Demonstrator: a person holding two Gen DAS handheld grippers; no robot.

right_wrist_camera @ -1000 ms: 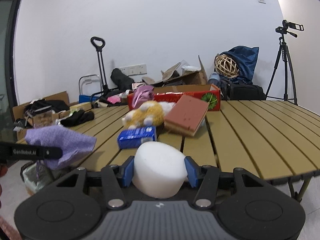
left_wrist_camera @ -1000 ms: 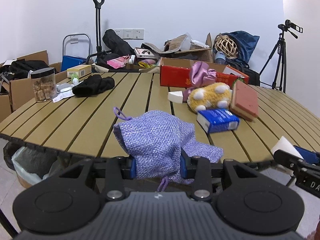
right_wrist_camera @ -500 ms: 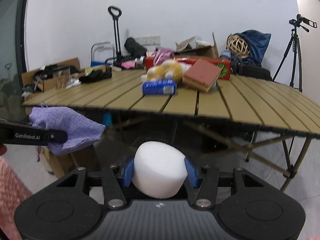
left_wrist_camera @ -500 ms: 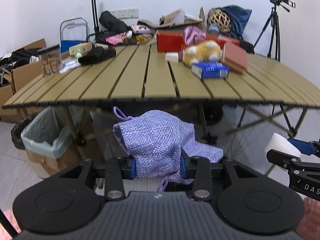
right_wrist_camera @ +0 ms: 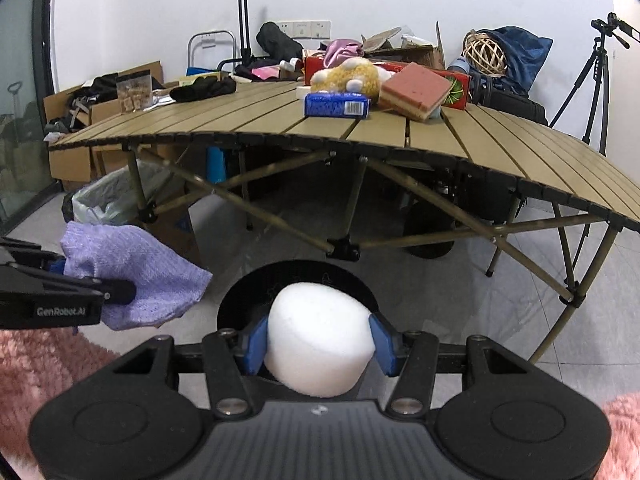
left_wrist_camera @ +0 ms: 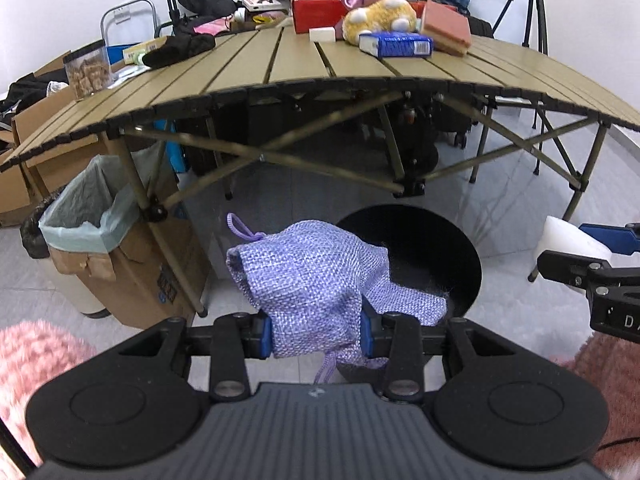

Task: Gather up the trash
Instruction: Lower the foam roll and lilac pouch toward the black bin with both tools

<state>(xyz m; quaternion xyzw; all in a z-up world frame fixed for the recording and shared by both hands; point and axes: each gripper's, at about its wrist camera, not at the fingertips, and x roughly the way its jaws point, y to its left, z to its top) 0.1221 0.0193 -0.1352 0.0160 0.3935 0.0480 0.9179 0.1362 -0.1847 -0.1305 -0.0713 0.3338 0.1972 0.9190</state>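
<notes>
Gripping purple pouch point(left_wrist_camera: 316, 276) in left jaws, white foam point(right_wrist_camera: 318, 344) in right, above black bin point(left_wrist_camera: 440, 248)

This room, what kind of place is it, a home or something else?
Probably a workroom or storage room used for recording, not a lived-in home: a folding table piled with odd items, cardboard boxes along the wall, and a camera tripod in the corner.

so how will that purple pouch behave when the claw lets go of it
The pouch looks floppy: its free corner sags past the left claw. The woven cloth seems unlikely to slip, and probably light, so it should drop limply, perhaps into the black bin that shows behind it.
</notes>
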